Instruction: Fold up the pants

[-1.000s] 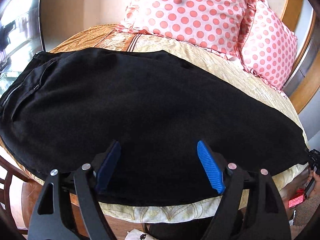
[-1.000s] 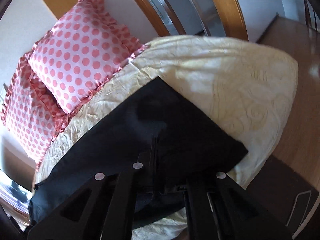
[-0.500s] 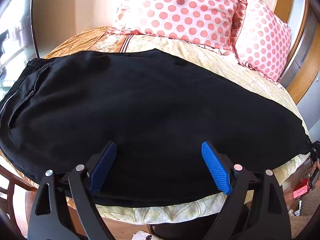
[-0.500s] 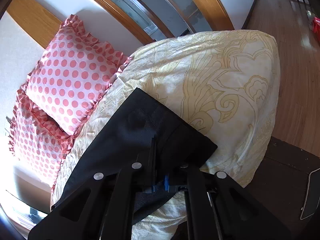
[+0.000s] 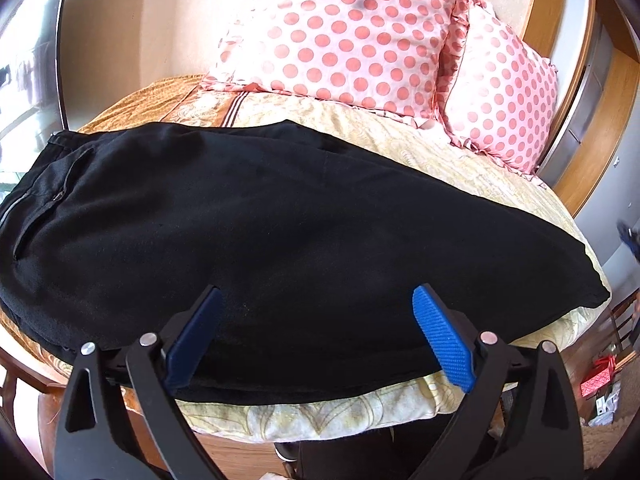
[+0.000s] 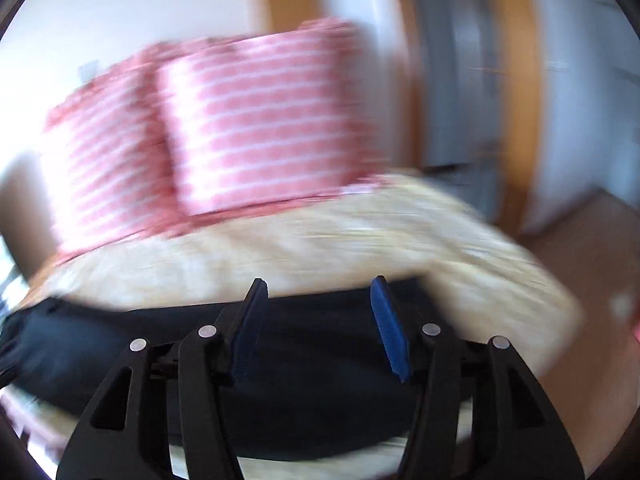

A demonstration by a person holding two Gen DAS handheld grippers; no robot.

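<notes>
Black pants (image 5: 280,232) lie flat across the bed, waistband and zip at the left, hem at the right edge. My left gripper (image 5: 316,300) hovers over the near edge of the pants, its jaws still opening wide, blue pads (image 5: 440,340) apart with nothing pressed between them. The right wrist view is blurred by motion. There my right gripper (image 6: 318,292) is above the hem end of the pants (image 6: 312,380), its jaws opening and the cloth no longer between the pads.
A cream patterned bedspread (image 5: 460,168) covers the bed. Two pink polka-dot pillows (image 5: 344,36) lean on the headboard at the back. Wooden floor (image 6: 592,264) lies right of the bed, with small red and white items (image 5: 600,376) on it.
My right gripper let go of the pants hem, opened, and rose away while rolling level. The hem now lies flat on the bed. My left gripper's jaws widened slightly.
</notes>
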